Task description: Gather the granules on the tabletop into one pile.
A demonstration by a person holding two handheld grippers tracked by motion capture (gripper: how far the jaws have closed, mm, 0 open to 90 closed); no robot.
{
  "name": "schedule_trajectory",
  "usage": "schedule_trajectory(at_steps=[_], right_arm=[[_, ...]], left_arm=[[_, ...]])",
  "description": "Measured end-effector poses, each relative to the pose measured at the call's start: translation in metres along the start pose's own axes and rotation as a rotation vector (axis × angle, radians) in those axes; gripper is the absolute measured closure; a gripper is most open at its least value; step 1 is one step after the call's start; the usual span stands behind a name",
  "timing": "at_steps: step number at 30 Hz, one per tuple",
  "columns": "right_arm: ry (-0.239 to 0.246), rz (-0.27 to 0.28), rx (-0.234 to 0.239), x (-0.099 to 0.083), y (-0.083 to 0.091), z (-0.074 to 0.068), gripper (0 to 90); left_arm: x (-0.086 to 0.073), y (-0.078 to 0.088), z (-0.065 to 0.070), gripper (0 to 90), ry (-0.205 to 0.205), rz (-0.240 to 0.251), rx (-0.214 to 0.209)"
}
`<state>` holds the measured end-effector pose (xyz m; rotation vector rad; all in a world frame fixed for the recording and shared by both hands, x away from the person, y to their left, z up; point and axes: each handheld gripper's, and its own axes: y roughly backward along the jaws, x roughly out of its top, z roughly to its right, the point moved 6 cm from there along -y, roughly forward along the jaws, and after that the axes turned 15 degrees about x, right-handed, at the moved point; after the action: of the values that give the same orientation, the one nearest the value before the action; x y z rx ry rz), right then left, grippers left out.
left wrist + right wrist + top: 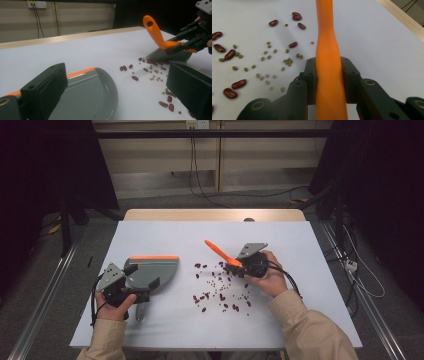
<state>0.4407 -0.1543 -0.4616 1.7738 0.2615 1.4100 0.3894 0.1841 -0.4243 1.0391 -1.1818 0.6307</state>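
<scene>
1. The brush (pixel 220 252) has a smooth, glossy orange plastic handle, waisted in the middle and flaring to a rounded tip pierced by a hanging hole, above a low block of dark grey bristles.
2. In the high view its long axis runs diagonally, the handle tip pointing up and to the far left while the bristle end sits low on the table (pixel 150 330) at the right edge of the scattered beans.
3. The right gripper (pixel 243 266) has its jaws pressed on both flanks of the handle, holding the brush.
4. The dustpan (pixel 152 270) is a shiny grey plastic scoop with a curved outline and a straight orange lip, lying flat at the table's left.
5. The left gripper (pixel 131 292) sits at the dustpan's near edge, its matte black jaws standing wide apart.
6. Glossy kidney beans (pixel 204 297) and small round mung beans (pixel 265 52) lie strewn over the pale matte tabletop.
</scene>
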Motion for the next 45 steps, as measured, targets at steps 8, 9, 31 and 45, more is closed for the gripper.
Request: schedule_trajectory(at_steps=[8, 9, 31, 45], right_arm=[[0.034, 0.000, 0.043, -0.002, 0.003, -0.018, 70.7], [0.034, 0.001, 0.050, -0.003, 0.004, -0.019, 70.7], [-0.040, 0.115, 0.029, 0.033, -0.011, 0.050, 71.1], [0.123, 0.039, 0.067, 0.054, -0.058, 0.039, 71.0]], left_arm=[[0.000, 0.001, 0.001, 3.3, -0.003, 0.001, -0.009], [0.000, 0.001, 0.001, 3.3, -0.003, 0.000, -0.008], [-0.004, -0.003, 0.000, 3.3, 0.014, -0.016, -0.015], [-0.008, -0.005, 0.002, 3.5, 0.007, -0.031, -0.030]])
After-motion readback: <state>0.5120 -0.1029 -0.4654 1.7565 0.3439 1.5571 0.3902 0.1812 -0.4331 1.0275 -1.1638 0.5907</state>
